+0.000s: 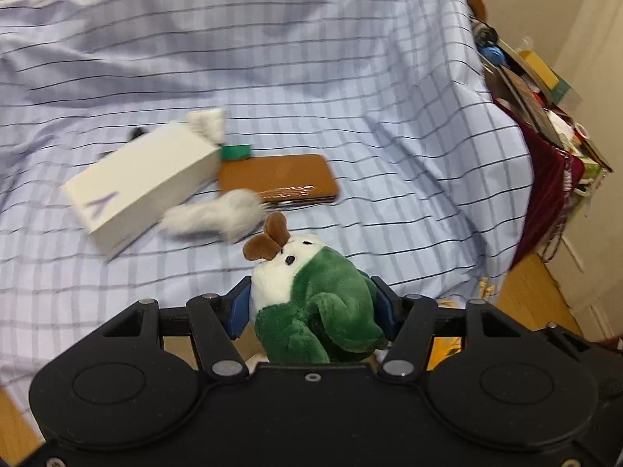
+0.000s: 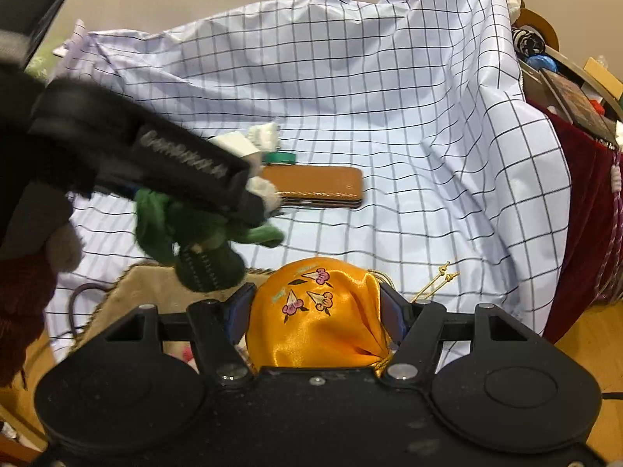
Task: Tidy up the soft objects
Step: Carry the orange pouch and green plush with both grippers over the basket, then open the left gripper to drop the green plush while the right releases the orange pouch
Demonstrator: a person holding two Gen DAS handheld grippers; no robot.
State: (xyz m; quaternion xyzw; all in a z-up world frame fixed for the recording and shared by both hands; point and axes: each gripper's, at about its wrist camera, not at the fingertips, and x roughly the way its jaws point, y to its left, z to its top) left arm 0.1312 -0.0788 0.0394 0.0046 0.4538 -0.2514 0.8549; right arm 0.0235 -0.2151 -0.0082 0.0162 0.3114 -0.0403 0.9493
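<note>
Both are light, squashy grabs: the left gripper [image 1: 311,303] has its jaws squeezed on the green plush toy [image 1: 317,303] low in the frame, while the right gripper [image 2: 317,311] pinches the slippery orange satin pouch [image 2: 317,311] mid-body, probably the safest hold.

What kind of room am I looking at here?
Probably a lived-in home, perhaps a bedroom or living room. A checked sheet is draped over furniture, a cluttered shelf stands at the right, and the floor is wood. A plush toy adds to the homely look.
</note>
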